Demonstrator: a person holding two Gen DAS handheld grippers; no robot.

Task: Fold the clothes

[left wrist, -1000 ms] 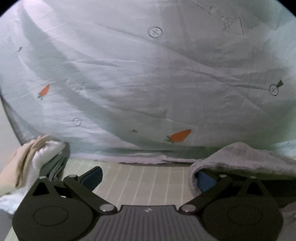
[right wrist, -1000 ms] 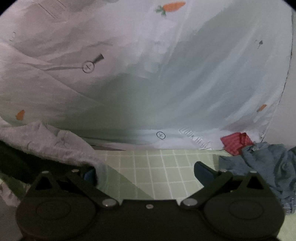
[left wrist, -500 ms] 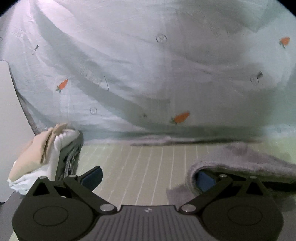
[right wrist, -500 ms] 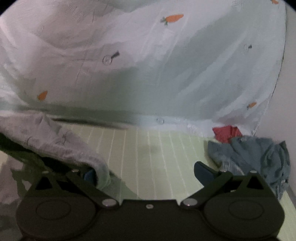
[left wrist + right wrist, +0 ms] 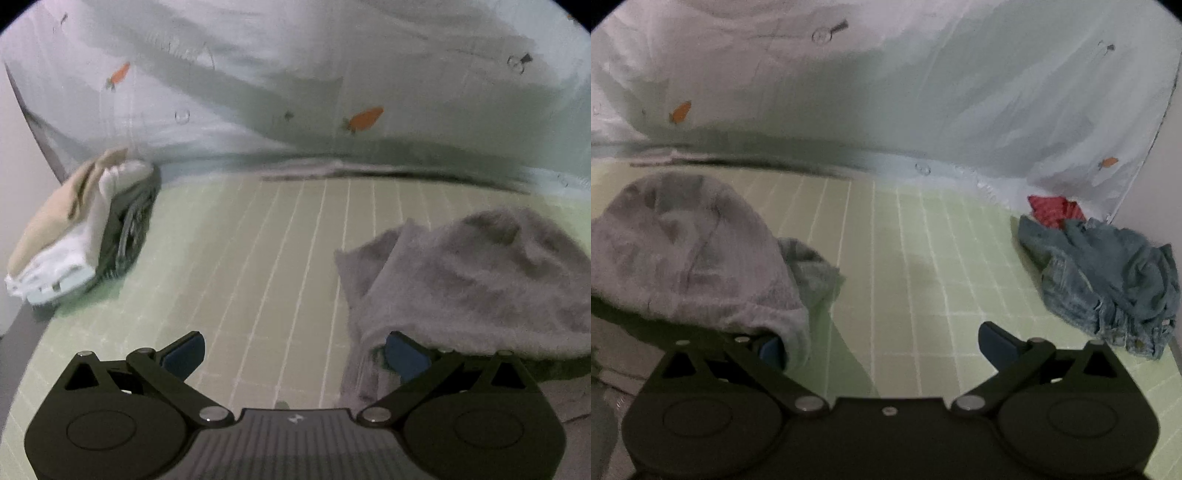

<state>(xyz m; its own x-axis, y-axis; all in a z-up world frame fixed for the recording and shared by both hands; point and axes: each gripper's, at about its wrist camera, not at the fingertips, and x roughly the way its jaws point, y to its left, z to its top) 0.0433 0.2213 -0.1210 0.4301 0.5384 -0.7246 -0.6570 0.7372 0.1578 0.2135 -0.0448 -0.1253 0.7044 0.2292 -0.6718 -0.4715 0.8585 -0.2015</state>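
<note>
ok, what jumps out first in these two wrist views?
The grey garment draped over the inner fingers of both open grippers, above the green gridded mat. Behind hangs a pale carrot-print sheet. A folded stack sits far left; crumpled denim far right.

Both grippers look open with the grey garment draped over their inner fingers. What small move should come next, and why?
Probably draw both grippers back. The left gripper and right gripper stand open, and the grey garment lies draped on the green mat, apparently released.
</note>
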